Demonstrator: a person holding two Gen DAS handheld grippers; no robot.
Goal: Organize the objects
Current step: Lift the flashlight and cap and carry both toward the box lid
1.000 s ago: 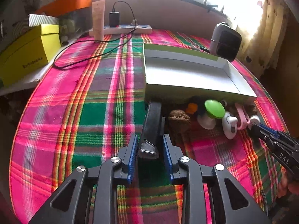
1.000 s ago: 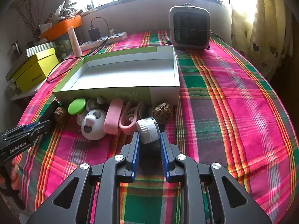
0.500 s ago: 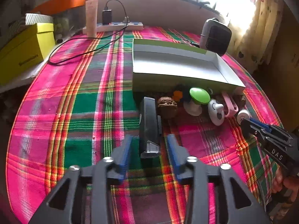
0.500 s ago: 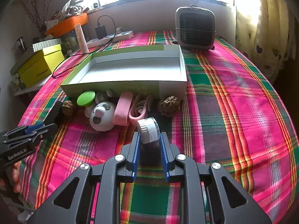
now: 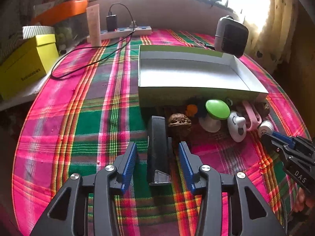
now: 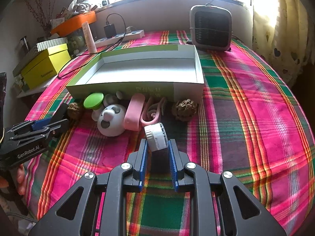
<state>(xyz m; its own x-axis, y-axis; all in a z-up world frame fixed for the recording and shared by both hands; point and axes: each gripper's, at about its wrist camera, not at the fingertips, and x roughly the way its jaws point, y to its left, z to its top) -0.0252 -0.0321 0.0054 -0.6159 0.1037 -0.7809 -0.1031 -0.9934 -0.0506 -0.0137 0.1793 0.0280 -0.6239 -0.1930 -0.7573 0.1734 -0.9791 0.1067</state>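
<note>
The left wrist view shows the left gripper (image 5: 157, 157) spread wide and released, its blue pads clear on both sides of a black stapler (image 5: 157, 147) lying on the plaid desk (image 5: 78, 127) beside a walnut (image 5: 179, 120). Only the right wrist view shows the right gripper (image 6: 157, 147) clenched on a white ribbed cap (image 6: 156, 136), and a second walnut (image 6: 184, 109) at the corner of the shallow box (image 6: 122, 90). Both views show the green-topped piece (image 6: 94, 100), the round white toy (image 6: 111, 122) and the pink clip (image 6: 134, 112) lined up before the box.

Home: plaid tablecloth (image 6: 246, 102), heart-print curtain (image 6: 283, 29).
</note>
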